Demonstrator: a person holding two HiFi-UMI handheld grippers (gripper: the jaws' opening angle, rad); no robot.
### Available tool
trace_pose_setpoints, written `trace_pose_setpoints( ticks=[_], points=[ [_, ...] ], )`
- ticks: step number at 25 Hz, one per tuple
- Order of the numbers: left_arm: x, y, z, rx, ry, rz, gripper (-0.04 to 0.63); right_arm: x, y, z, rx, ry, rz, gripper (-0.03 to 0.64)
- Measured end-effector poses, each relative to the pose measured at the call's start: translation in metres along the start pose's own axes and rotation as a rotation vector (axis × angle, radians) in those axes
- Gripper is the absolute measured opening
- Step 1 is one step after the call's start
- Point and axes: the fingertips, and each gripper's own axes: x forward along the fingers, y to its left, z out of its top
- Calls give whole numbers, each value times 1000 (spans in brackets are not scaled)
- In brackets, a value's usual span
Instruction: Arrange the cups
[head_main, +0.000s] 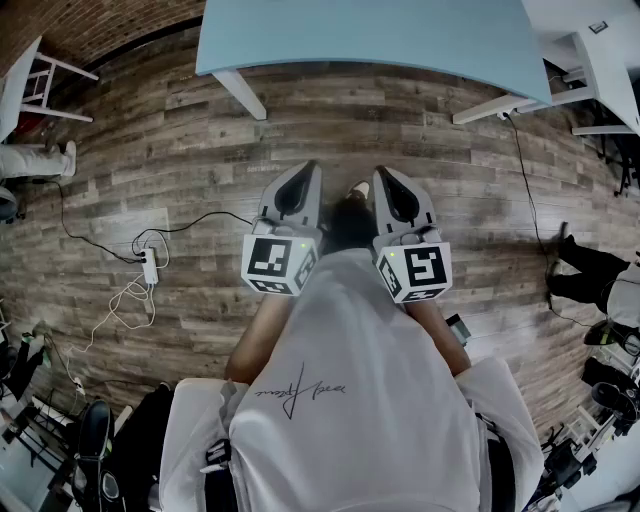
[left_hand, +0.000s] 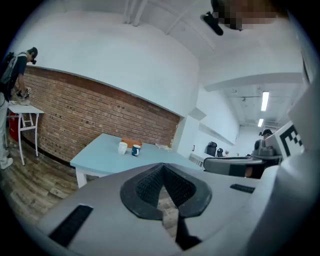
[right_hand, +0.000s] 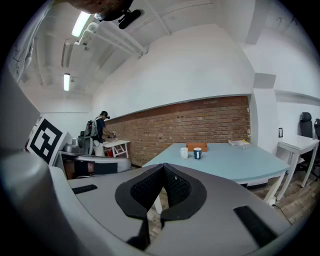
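A white cup (right_hand: 184, 153) and a dark blue cup (right_hand: 197, 153) stand side by side near the far edge of the table (right_hand: 235, 165), just in front of a flat orange box (right_hand: 196, 146). No print on them is legible at this range. The left gripper (left_hand: 162, 169) and right gripper (right_hand: 162, 169) each have their jaws pressed together on nothing, well short of the table. The step in hand looks like the approach: next, walk up and spread the jaws. The scrawl on the shirt (head_main: 300, 388) is unreadable.
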Motion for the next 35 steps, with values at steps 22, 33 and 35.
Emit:
trace_pose_setpoints(
  ticks=[22,33,35],
  points=[
    [58,-17,17,34,-5,16,8,34,-51,20,124,-43,114,21],
    [79,-27,11,15,11,54,8,42,-80,9,153,-9,154,21],
    [84,-26,10,11,15,49,8,44,-81,9,158,-10,157,21]
  ],
)
